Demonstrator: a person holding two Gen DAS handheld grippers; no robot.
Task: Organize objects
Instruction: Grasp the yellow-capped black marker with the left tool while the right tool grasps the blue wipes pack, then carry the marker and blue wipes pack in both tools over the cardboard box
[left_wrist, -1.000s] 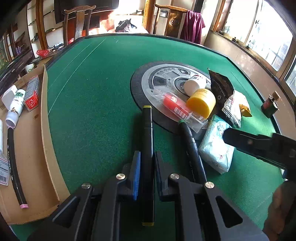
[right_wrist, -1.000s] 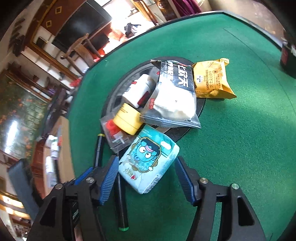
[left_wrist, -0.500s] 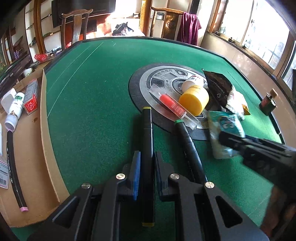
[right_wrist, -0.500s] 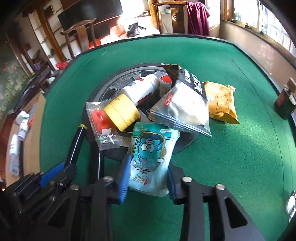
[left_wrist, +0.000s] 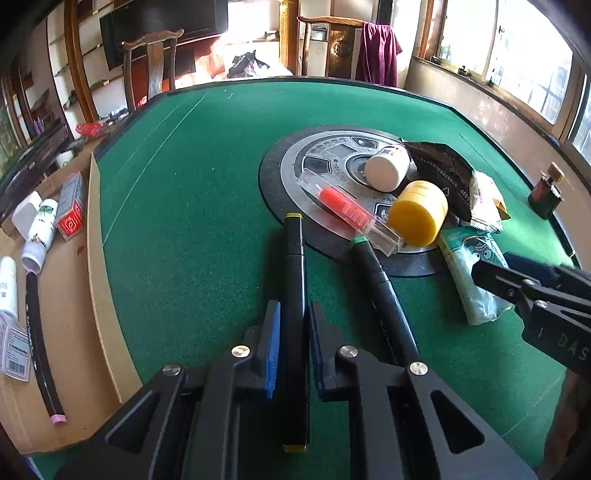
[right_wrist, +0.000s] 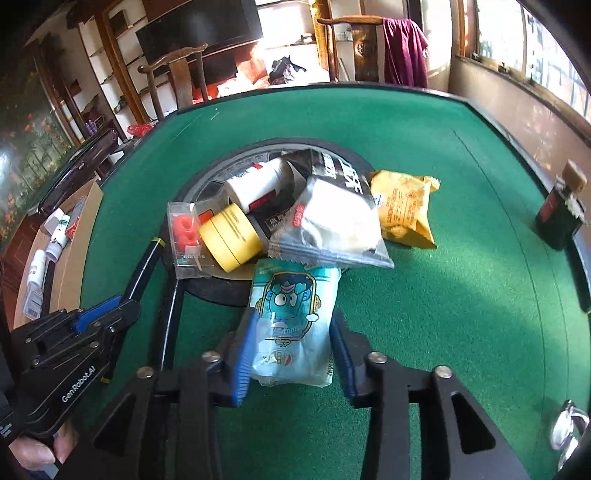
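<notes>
Now the left gripper (left_wrist: 291, 332) is clamped on a black marker (left_wrist: 293, 295) with yellow ends, its blue pads pressed against the barrel on both sides; the marker points forward toward the round disc (left_wrist: 280, 192) in the middle of the green table (left_wrist: 192, 192). Just beside it on the right lies a second marker (left_wrist: 384, 295) with a green tip, apart from the jaws, its tip touching a clear case (left_wrist: 347, 210) that holds something red. A yellow jar (left_wrist: 417, 212) lies on its side next to that case, and a white bottle (left_wrist: 386, 168) lies behind it on the disc. To the left, off the felt, a cardboard box (left_wrist: 99, 266) holds a pink-tipped marker (left_wrist: 40, 332), a red carton (left_wrist: 70, 205) and small white bottles.

The right gripper (right_wrist: 291, 354) is closed around a teal pack (right_wrist: 291, 317) with a cartoon face, pads touching its two long edges; the pack rests on the felt at the near edge of the disc. Beyond it a black-and-clear bag (right_wrist: 332, 218) overlaps the pile, with a yellow snack bag (right_wrist: 404, 210) beside it on the felt. Well off to the right, near the table's rim, stands a dark bottle (right_wrist: 561, 214)
</notes>
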